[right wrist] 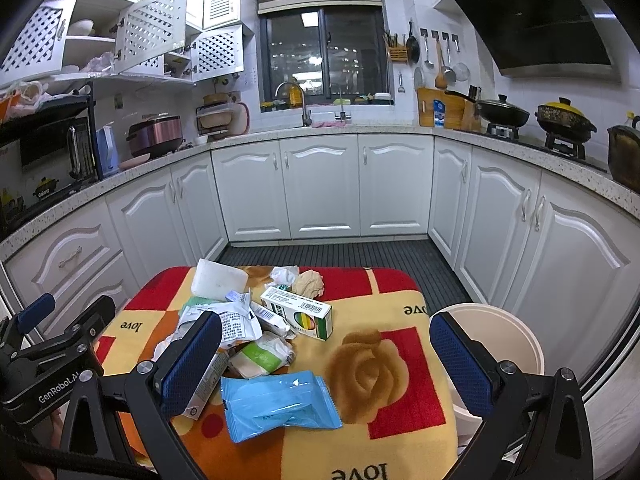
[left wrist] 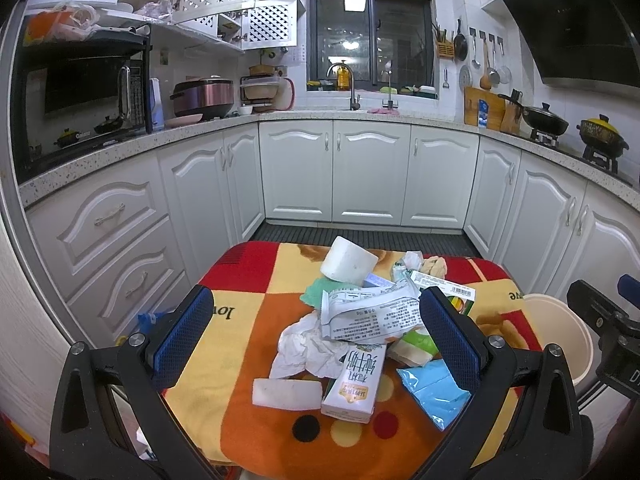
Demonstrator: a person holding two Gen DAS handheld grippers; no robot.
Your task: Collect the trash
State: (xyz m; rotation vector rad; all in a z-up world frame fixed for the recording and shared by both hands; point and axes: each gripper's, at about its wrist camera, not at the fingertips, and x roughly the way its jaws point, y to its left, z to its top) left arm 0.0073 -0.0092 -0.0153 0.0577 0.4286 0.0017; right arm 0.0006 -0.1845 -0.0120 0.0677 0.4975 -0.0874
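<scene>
okay, both of my tools are up over the worktop [right wrist: 384, 440] with its patchwork blanket, and nothing is picked yet. left gripper [left wrist: 316, 336] has its fingers spread wide and holds nothing; right gripper [right wrist: 326, 364] is spread just as wide, also with nothing in it. so i reckon this is the very start: choosing the first piece.

the trash sits heaped mid-blanket: a blue packet [right wrist: 280, 404] nearest my right side and lying clear of the heap, a milk carton [left wrist: 352, 384] beside a crumpled white tissue [left wrist: 304, 352], a printed wrapper [left wrist: 368, 312] draped on top, a green-and-white box [right wrist: 298, 312], a white foam block [left wrist: 348, 260] at the far end. the bin [right wrist: 504, 336], a pale bucket, stands just off the right edge of the blanket, mouth open.

next move, i'd say: right tool drops on the blue packet, pinches its edge, swings to the bin. it's flat and slippery, so a shallow pinch may slide. the heap overlaps badly, and pulling one piece could drag others. kitchen cupboards [right wrist: 320, 188] stand well apart, no bother.
</scene>
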